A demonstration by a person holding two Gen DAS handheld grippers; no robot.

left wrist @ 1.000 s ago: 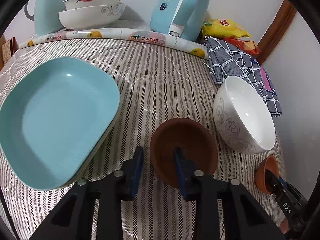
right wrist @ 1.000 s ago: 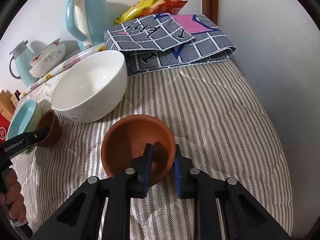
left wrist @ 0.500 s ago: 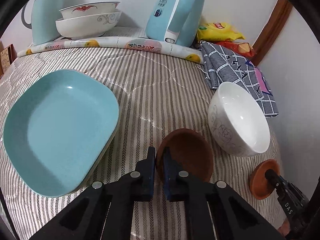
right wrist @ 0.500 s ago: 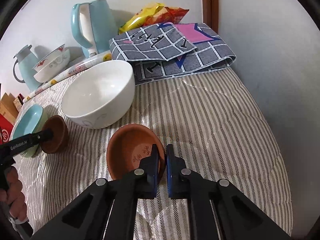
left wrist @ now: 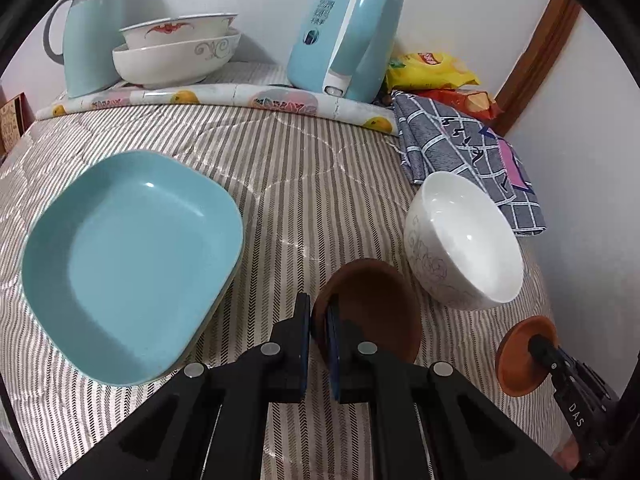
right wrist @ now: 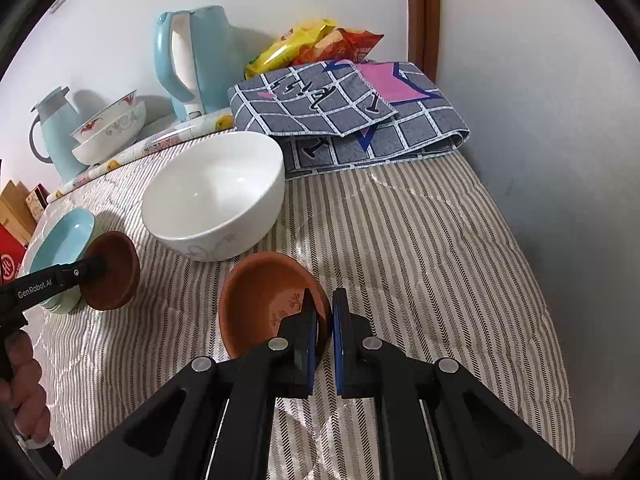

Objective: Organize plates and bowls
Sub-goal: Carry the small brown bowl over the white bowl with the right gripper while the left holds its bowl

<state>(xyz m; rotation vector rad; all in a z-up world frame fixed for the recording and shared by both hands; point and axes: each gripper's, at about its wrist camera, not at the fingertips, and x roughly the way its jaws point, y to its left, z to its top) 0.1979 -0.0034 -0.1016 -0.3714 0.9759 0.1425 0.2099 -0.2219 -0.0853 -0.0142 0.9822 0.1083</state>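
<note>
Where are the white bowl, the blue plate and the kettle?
white bowl (left wrist: 468, 236), left wrist view, inner wall.
blue plate (left wrist: 132, 264), left wrist view, flat centre.
kettle (right wrist: 208, 52), right wrist view, body beside handle.

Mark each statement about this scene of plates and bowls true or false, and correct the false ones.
1. The left hand-held gripper is shut on the rim of a dark brown bowl. True.
2. The right hand-held gripper is open and holds nothing. False: it is shut on the rim of an orange-brown bowl.
3. The white bowl stands upright and empty on the striped cloth. True.
4. The blue plate holds a small bowl. False: nothing lies in it.
5. Two patterned bowls sit stacked near the back wall. True.
</note>
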